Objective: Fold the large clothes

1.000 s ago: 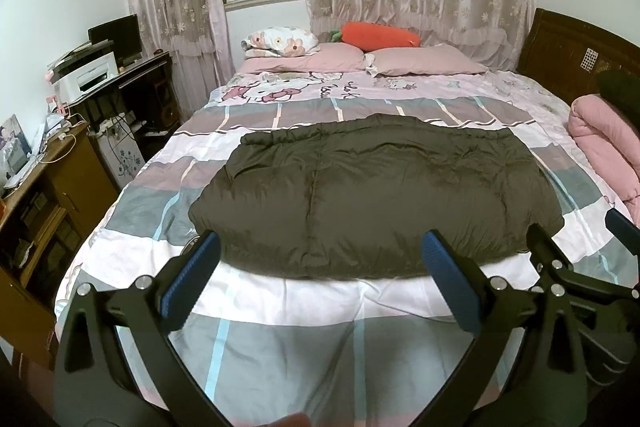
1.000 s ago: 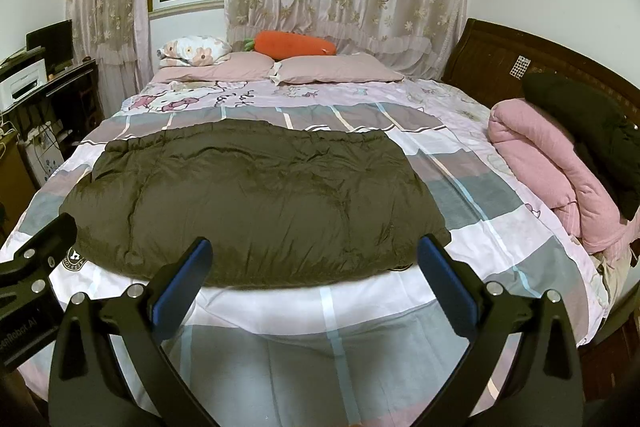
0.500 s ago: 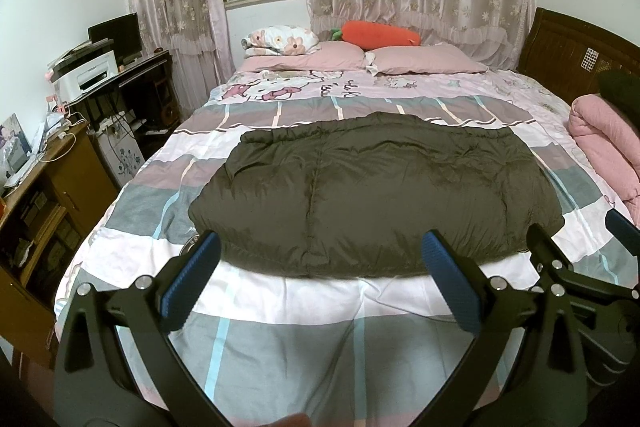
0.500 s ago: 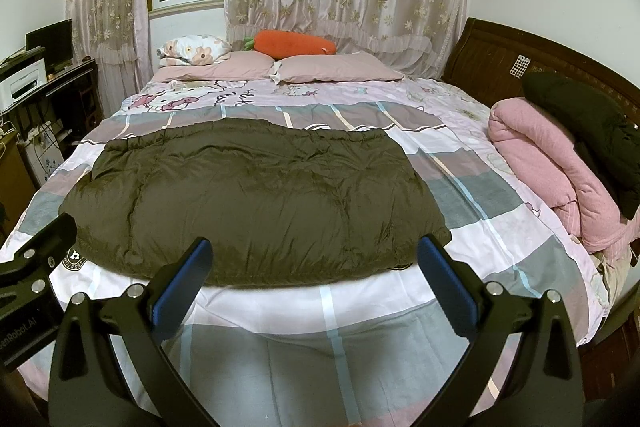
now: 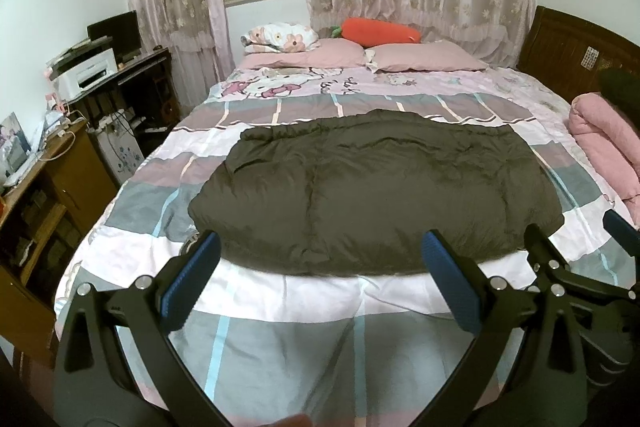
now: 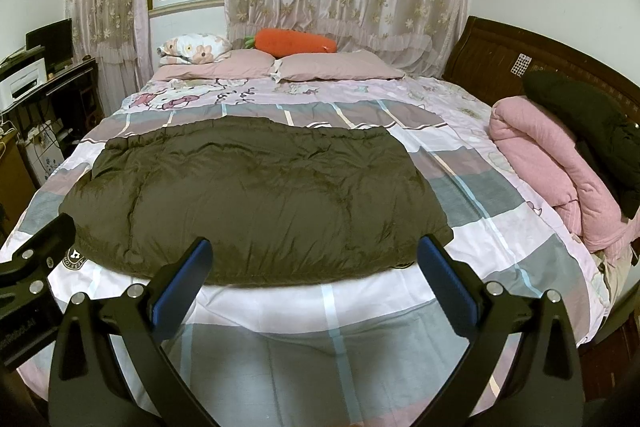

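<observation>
A dark olive puffy garment [image 5: 372, 191] [image 6: 256, 199] lies folded into a wide flat slab across the middle of the bed [image 5: 304, 347] [image 6: 360, 311]. My left gripper [image 5: 320, 275] hovers open above the near bed edge, short of the garment's front hem, holding nothing. Beside it, my right gripper [image 6: 312, 275] is likewise open and empty, over the same hem. In the left wrist view the right gripper's black frame [image 5: 560, 267] shows at the right. A white round logo [image 6: 74, 259] peeks out at the garment's left front corner.
Pink pillows [image 5: 420, 57], a floral pillow [image 5: 280, 35] and an orange carrot plush [image 6: 296, 42] lie at the head. A rolled pink quilt [image 6: 552, 171] with a dark garment [image 6: 592, 123] on it fills the right side. A desk with a printer [image 5: 86, 73] and a wooden cabinet [image 5: 44, 195] stand left.
</observation>
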{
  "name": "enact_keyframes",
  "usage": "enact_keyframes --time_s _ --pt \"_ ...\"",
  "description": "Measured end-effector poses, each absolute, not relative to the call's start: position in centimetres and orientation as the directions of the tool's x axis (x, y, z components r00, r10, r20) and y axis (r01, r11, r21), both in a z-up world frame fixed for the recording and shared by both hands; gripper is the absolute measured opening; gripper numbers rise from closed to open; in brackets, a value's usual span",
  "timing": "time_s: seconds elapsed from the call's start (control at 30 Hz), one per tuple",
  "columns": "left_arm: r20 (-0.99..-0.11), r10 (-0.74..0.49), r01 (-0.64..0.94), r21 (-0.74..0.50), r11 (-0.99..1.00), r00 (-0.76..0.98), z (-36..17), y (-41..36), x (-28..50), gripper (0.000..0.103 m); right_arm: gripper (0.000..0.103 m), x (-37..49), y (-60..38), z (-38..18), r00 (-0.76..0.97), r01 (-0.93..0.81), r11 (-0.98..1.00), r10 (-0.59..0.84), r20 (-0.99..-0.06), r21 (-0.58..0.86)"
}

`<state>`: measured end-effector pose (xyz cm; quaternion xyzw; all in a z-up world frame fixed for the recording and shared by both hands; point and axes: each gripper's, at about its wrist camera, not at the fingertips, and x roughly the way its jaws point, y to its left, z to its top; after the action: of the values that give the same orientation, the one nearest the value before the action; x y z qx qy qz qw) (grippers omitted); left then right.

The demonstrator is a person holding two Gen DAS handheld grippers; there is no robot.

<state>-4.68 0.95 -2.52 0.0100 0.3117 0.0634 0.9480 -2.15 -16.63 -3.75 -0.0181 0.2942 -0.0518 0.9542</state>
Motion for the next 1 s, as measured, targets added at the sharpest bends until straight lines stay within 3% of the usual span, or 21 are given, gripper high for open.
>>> enact_keyframes --time_s 0.67,1.0 --pt "-0.605 0.138 -0.123 0.067 0.99 0.784 -3.0 1.2 -5.0 0.101 0.102 -2.3 -16.7 -4.7 0.817 0.078 0.994 -0.107 -0.566 -0.075" --pt "-0.537 0.153 -0.131 0.079 0.988 0.83 -1.8 1.5 -5.5 0.101 0.102 -2.3 -17.2 -5.2 0.823 0.05 0.995 -0.092 -0.56 -0.09"
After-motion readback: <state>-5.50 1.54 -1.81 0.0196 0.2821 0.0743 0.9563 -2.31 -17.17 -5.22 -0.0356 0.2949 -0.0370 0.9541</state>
